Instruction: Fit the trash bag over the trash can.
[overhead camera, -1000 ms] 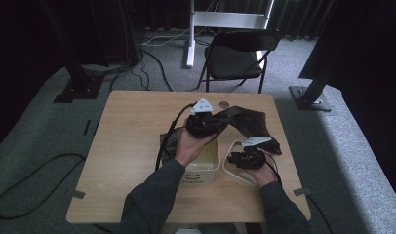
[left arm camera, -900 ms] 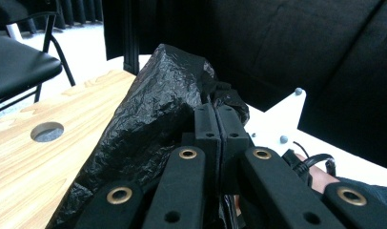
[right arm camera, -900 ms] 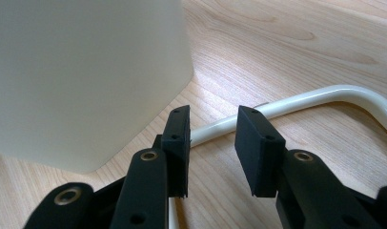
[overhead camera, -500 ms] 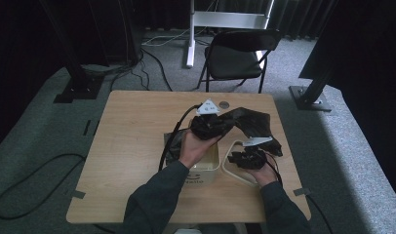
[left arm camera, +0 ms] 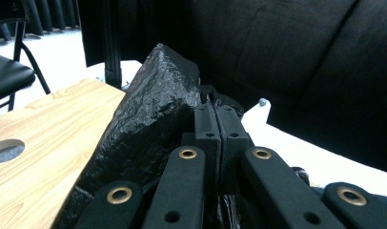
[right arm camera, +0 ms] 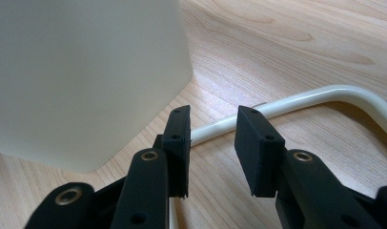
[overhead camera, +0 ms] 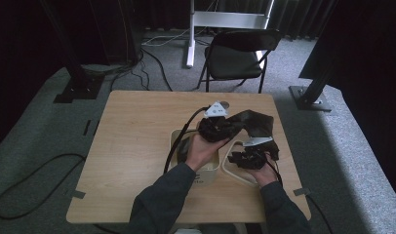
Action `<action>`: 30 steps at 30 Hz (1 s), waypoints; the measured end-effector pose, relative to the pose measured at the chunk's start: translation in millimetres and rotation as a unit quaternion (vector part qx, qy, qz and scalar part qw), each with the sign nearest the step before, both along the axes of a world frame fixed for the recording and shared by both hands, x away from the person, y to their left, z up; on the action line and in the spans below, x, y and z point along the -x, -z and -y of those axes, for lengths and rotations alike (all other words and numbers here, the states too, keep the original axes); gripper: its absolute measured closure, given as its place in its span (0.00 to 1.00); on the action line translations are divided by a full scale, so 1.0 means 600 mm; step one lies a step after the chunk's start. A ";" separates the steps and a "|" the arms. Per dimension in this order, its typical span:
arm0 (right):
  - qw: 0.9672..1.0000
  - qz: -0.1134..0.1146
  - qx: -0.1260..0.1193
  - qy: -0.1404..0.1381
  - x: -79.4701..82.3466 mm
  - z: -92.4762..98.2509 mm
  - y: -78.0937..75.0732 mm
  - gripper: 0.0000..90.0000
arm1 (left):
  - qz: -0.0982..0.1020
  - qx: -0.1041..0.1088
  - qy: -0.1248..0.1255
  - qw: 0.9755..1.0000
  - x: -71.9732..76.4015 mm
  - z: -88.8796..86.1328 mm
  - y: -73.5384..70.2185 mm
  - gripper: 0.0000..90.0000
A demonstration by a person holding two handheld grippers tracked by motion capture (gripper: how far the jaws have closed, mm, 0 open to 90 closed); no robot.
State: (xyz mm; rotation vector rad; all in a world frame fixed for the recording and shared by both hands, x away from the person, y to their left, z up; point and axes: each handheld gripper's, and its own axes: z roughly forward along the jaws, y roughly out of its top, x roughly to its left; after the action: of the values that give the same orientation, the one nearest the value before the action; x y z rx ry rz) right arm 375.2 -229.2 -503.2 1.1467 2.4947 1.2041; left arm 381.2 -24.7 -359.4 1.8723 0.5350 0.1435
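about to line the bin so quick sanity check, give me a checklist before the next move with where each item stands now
1. Left gripper shut on the black plastic bag: ok.
2. Bag lifted above the white bin: ok.
3. Right gripper jaws apart, nothing pinched: ok.
4. White ring lying flat on the wooden table, beside the bin: ok.
5. Ring between the right jaws ready to grip: not ok, it lies ahead of and below the pads.
6. Bag mouth opened for the bin: cannot tell.
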 end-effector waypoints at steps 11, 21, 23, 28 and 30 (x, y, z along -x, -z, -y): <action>1.000 0.003 -0.001 -0.004 0.000 0.000 0.001 0.74 | -0.004 -0.001 -0.012 1.000 -0.004 -0.028 0.005 0.99; 1.000 0.009 0.002 -0.004 -0.001 0.000 0.001 0.74 | -0.015 0.006 -0.032 0.999 -0.007 -0.095 0.016 0.99; 1.000 0.010 0.002 -0.006 -0.002 0.000 0.001 0.74 | -0.015 0.006 -0.034 0.999 -0.007 -0.100 0.016 0.99; 1.000 0.010 0.002 -0.007 -0.001 -0.001 0.002 0.74 | -0.014 0.005 -0.043 0.999 -0.005 -0.122 0.022 0.99; 1.000 0.010 0.001 -0.007 -0.002 0.000 0.001 0.74 | -0.014 0.005 -0.047 0.999 -0.004 -0.130 0.025 0.99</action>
State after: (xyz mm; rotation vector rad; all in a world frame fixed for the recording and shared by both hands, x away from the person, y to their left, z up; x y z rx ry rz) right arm 376.1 -229.0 -504.0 1.1133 2.4926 1.2089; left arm 383.9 53.3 -374.1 1.8427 0.6423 0.1763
